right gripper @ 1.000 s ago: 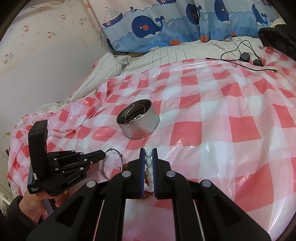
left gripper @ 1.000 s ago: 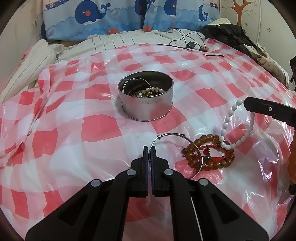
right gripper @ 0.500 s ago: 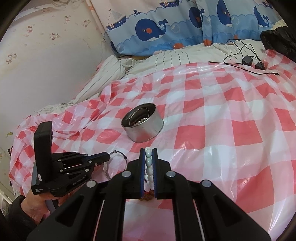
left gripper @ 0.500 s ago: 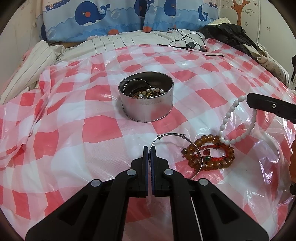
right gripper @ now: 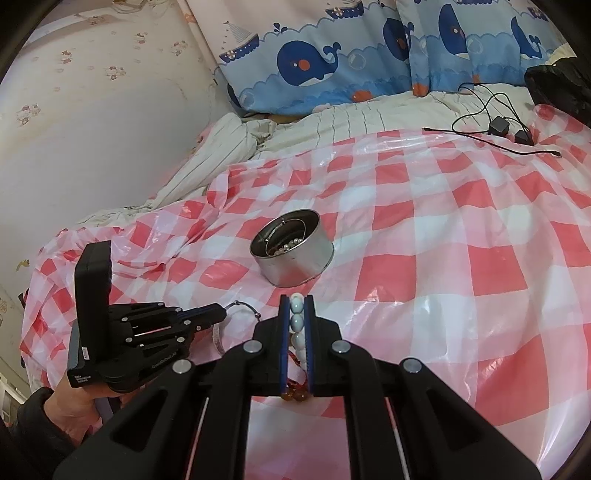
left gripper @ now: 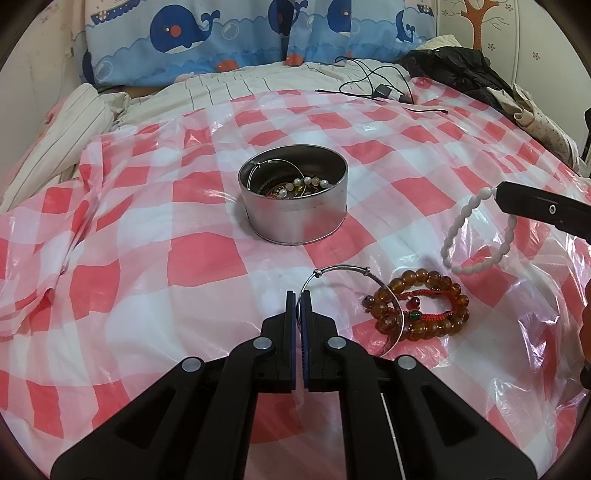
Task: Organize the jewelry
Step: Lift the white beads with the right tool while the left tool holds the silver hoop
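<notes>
A round metal tin [left gripper: 293,206] holding several pieces of jewelry stands mid-cloth; it also shows in the right wrist view [right gripper: 293,254]. My left gripper [left gripper: 298,295] is shut on a thin silver bangle [left gripper: 364,273], which rests low over the cloth. My right gripper [right gripper: 296,299] is shut on a white bead bracelet [right gripper: 297,325] and holds it in the air; the bracelet [left gripper: 476,232] hangs from it at the right of the left wrist view. Amber and red bead bracelets [left gripper: 424,306] lie on the cloth below it, right of the bangle.
A red and white checked plastic sheet [left gripper: 184,266] covers the bed. Whale-print pillows [left gripper: 258,33] line the headboard. Black cables and chargers [left gripper: 384,88] lie at the far edge. Dark clothing [left gripper: 461,70] is piled at the far right. A wall [right gripper: 92,129] runs along the left.
My right gripper has lifted the white bead bracelet up off the amber beads. My left gripper and the bangle have stayed in place.
</notes>
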### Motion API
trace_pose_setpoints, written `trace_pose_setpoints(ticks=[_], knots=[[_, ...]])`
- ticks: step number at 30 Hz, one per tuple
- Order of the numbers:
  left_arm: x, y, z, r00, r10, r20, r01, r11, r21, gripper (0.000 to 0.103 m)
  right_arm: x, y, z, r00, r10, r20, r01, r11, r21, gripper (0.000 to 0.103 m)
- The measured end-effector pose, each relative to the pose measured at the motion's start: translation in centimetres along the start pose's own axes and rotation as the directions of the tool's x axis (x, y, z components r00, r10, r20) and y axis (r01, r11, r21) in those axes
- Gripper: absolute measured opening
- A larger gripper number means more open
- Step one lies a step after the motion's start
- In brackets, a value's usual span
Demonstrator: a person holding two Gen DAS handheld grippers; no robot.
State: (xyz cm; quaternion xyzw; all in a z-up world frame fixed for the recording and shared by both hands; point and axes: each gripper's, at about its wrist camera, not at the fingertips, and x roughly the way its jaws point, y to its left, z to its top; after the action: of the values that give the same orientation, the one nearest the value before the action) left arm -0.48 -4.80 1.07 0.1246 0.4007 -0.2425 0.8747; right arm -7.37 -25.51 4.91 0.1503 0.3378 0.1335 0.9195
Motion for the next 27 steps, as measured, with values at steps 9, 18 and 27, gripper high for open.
trace_pose_setpoints(ticks=[9,18,27], knots=[[-0.02,-0.06,-0.03,1.000,0.001,0.001,-0.001,1.000,0.000,0.002,-0.18,0.33,0.05,1.000,0.014,0.012,-0.014,1.000,-0.012,0.008],[-0.10,0.14,0.09,1.000,0.002,0.003,-0.002,1.000,-0.002,0.002,-0.25,0.62,0.10,1.000,0.020,0.019,-0.020,1.000,-0.018,0.008],[-0.18,0.47,0.22,1.000,0.005,0.006,-0.005,1.000,-0.007,0.002,0.01,0.83,0.04,1.000,0.026,0.008,-0.026,0.999,-0.022,0.008]])
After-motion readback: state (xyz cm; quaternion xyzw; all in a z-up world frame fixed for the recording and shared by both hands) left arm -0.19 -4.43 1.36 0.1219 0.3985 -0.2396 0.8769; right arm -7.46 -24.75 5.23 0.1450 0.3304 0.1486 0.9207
